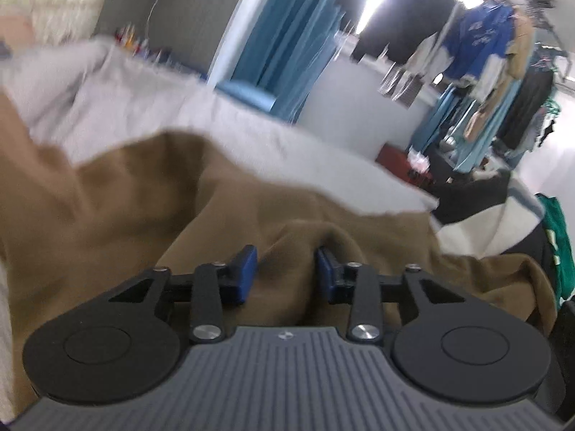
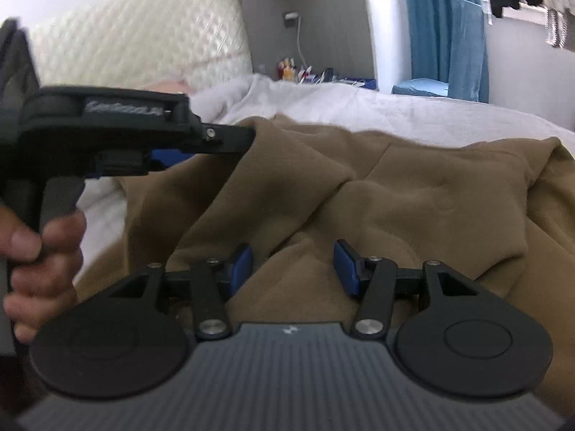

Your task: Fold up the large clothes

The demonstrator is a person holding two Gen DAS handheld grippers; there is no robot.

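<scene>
My worry is a thin pinch: if either tool closes on one loose ridge only, the brown garment could slip and bunch. It lies crumpled on the bed. My left tool points down, its part-open jaws straddling a raised fold, pads not visibly pressing. My right tool also tilts down, wider, cloth between, nothing gripped. The person's hand grips the left handle

garment: we see soft, matt brown fleecy cloth
headboard, eleven o'clock: we see glossy quilted cream leather-like padding
</scene>
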